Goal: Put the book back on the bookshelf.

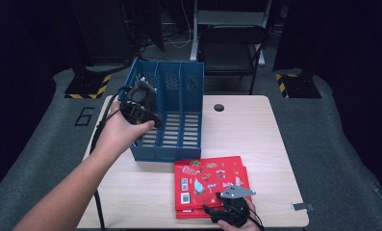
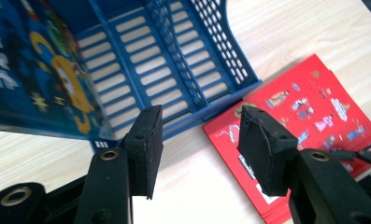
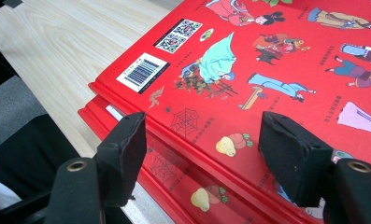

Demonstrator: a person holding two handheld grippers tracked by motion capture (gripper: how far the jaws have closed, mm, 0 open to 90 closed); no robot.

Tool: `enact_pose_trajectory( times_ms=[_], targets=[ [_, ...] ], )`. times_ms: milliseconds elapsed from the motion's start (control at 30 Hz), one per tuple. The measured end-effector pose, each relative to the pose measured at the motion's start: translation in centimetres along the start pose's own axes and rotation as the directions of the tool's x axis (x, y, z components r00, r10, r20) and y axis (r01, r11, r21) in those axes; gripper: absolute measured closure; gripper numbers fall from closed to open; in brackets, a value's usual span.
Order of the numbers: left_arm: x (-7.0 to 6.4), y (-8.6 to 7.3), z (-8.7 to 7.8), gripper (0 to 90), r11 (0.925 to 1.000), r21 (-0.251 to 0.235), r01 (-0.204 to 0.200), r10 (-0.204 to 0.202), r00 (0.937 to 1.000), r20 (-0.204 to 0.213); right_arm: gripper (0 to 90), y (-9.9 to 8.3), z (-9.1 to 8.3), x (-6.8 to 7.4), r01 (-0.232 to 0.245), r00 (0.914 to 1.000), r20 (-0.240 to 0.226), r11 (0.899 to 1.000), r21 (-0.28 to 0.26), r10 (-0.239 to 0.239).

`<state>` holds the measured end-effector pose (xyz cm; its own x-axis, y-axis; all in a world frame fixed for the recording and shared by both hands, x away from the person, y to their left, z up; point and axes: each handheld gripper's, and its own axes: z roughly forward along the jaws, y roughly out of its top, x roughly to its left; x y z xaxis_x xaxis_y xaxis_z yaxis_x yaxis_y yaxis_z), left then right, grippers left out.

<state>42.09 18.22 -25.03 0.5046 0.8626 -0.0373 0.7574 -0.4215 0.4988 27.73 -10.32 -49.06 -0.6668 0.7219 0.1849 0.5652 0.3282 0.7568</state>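
Observation:
A blue three-slot file holder (image 1: 179, 110) stands on the table's left half. A blue picture book (image 2: 33, 70) leans in its left slot. A person's left hand holds my left gripper (image 1: 147, 118) over that slot's front; its jaws stand open around nothing (image 2: 199, 121). A stack of red picture books (image 1: 210, 185) lies flat near the front edge. My right gripper (image 1: 215, 209) is at the stack's near edge, open (image 3: 202, 135), its pads on either side of the top red book's (image 3: 267, 70) corner without touching it. A second red book (image 3: 174, 177) lies beneath.
The light wood table (image 1: 256, 134) has a round cable hole (image 1: 219, 107) behind the holder. The holder's middle and right slots (image 2: 174, 60) are bare. A folding chair (image 1: 229, 45) stands beyond the table. A small metal tag (image 1: 301, 206) sits at the front right corner.

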Motion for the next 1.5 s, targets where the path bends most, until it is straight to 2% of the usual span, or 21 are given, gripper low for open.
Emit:
enact_pose_trajectory(
  times_ms=[100, 367, 533, 800, 867, 933, 1000, 1167, 1267, 1367, 1400, 1433, 1500],
  targets=[
    [-0.6, -0.7, 0.6, 50.0, 0.9999, 0.006, -0.013, 0.013, 0.9998, -0.013, 32.1, 0.0, 0.0, 0.0, -0.003, 1.0, 0.001, 1.0, -0.003, 0.003],
    [-1.3, -2.7, 2.1, 50.0, 0.9987, 0.032, -0.04, 0.04, 0.9991, 0.016, 32.2, 0.0, 0.0, 0.0, -0.002, 1.0, 0.005, 1.0, -0.007, 0.002],
    [-1.3, -4.0, 3.0, 50.1, 0.9981, 0.038, -0.048, 0.047, 0.9984, 0.031, 32.1, 0.0, 0.0, 0.1, -0.001, 1.0, 0.009, 1.0, 0.001, 0.001],
    [-0.8, -6.2, 5.0, 50.5, 0.9997, 0.014, -0.022, 0.021, 0.9981, 0.058, 32.3, 0.0, 0.0, 0.0, 0.005, 0.9999, 0.009, 1.0, -0.003, -0.005],
    [-0.8, -7.0, 5.7, 50.7, 0.9995, 0.025, -0.021, 0.019, 0.9974, 0.069, 32.3, 0.0, 0.0, 0.1, 0.0, 1.0, 0.007, 1.0, 0.002, 0.0],
    [-1.0, -7.7, 6.4, 50.8, 0.9995, 0.028, -0.015, 0.013, 0.9961, 0.087, 32.3, 0.0, 0.0, 0.1, 0.001, 1.0, 0.007, 1.0, 0.004, -0.001],
    [-1.3, -8.5, 7.1, 51.0, 0.9995, 0.026, -0.018, 0.016, 0.9964, 0.083, 32.4, 0.0, 0.0, 0.1, 0.003, 1.0, 0.008, 1.0, 0.006, -0.003],
    [-1.6, -10.1, 8.6, 51.0, 0.9994, 0.032, -0.011, 0.007, 0.9935, 0.113, 32.3, 0.0, 0.0, 0.1, 0.006, 0.9999, 0.012, 1.0, 0.003, -0.006],
    [-1.8, -11.1, 9.5, 50.4, 0.9998, 0.019, 0.003, -0.005, 0.9951, 0.098, 32.4, 0.0, 0.0, 0.1, 0.007, 0.9999, 0.012, 1.0, 0.004, -0.007],
    [-2.2, -12.0, 10.3, 50.2, 0.9997, 0.023, -0.008, 0.006, 0.9959, 0.091, 32.4, 0.0, 0.0, 0.1, 0.005, 0.9999, 0.012, 1.0, 0.005, -0.005],
    [-2.3, -12.4, 10.5, 50.2, 0.9998, 0.019, -0.01, 0.008, 0.9955, 0.094, 32.4, 0.0, 0.0, 0.1, 0.005, 0.9999, 0.01, 1.0, 0.006, -0.005],
    [-2.6, -12.7, 10.8, 50.2, 0.9999, 0.004, 0.011, -0.012, 0.9948, 0.102, 32.3, 0.0, 0.0, 0.1, 0.007, 0.9999, 0.009, 1.0, 0.006, -0.008],
    [-2.9, -13.3, 11.3, 50.1, 0.9999, 0.003, 0.014, -0.014, 0.9921, 0.124, 32.3, 0.0, 0.0, 0.1, 0.005, 1.0, 0.008, 1.0, 0.006, -0.005]
  ],
)
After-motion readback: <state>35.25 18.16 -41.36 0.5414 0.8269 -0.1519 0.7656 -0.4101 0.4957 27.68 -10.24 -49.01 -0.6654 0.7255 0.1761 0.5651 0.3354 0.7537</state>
